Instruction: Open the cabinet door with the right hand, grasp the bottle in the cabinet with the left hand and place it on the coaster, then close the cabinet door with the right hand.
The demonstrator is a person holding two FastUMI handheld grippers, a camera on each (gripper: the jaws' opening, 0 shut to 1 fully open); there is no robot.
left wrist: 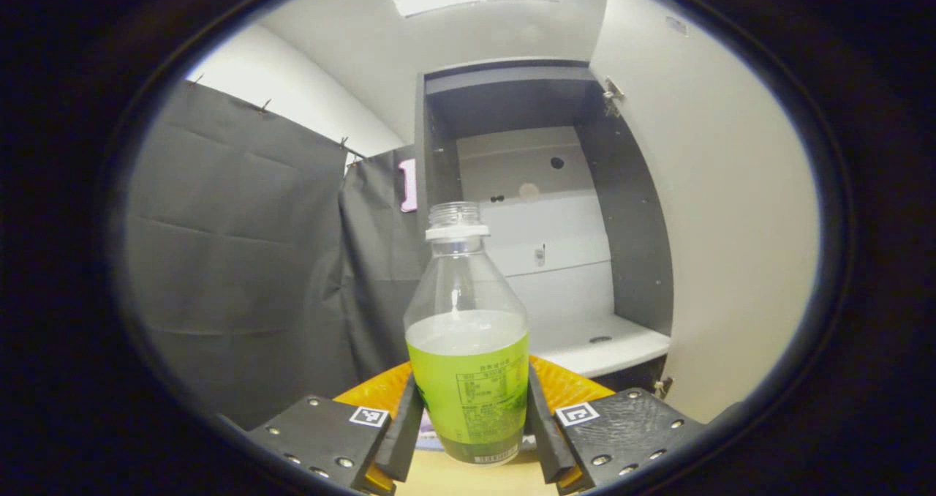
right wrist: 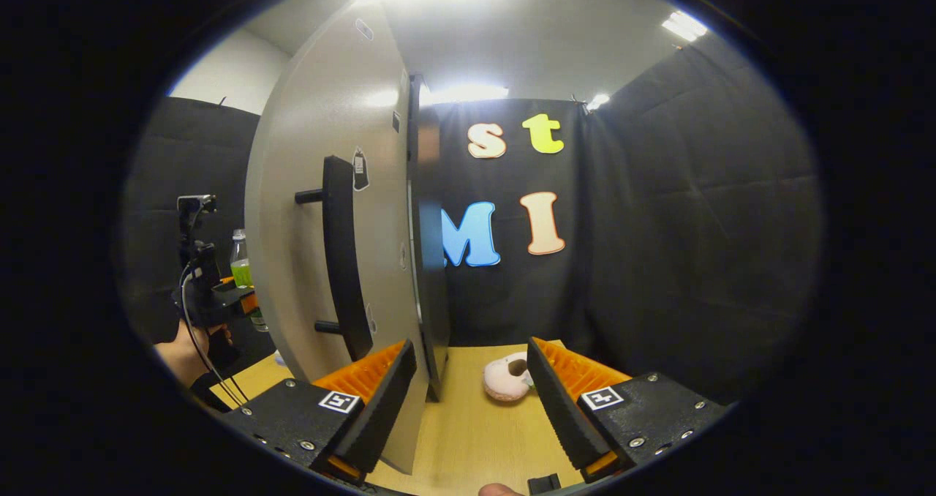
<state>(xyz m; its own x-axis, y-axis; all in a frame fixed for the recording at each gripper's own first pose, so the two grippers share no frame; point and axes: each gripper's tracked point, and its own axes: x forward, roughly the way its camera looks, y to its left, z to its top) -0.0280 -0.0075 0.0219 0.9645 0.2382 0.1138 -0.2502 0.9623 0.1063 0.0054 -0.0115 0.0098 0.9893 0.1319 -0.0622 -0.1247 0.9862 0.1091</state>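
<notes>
A clear bottle (left wrist: pixel 468 350) with a white cap and a green label stands upright between the fingers of my left gripper (left wrist: pixel 474 426), which is shut on its lower body. Its foot hangs just over the wooden table (left wrist: pixel 439 478). A pale flat sliver (left wrist: pixel 426 437), perhaps the coaster, peeks out behind the foot; whether they touch I cannot tell. Behind stands the open cabinet (left wrist: pixel 512 101) with its bare white shelf (left wrist: pixel 607 346). My right gripper (right wrist: pixel 468 408) is open, its left finger (right wrist: pixel 380 401) beside the door's (right wrist: pixel 329 152) lower edge. The door's dark handle (right wrist: pixel 340 254) faces me.
The open door (left wrist: pixel 731 225) juts out to the right of the bottle. A pale ring-shaped soft toy (right wrist: pixel 508 379) lies on the table (right wrist: pixel 468 437) between the right fingers. Far left, a hand (right wrist: pixel 183 357) holds the left gripper (right wrist: pixel 219 298) with the bottle (right wrist: pixel 241 262).
</notes>
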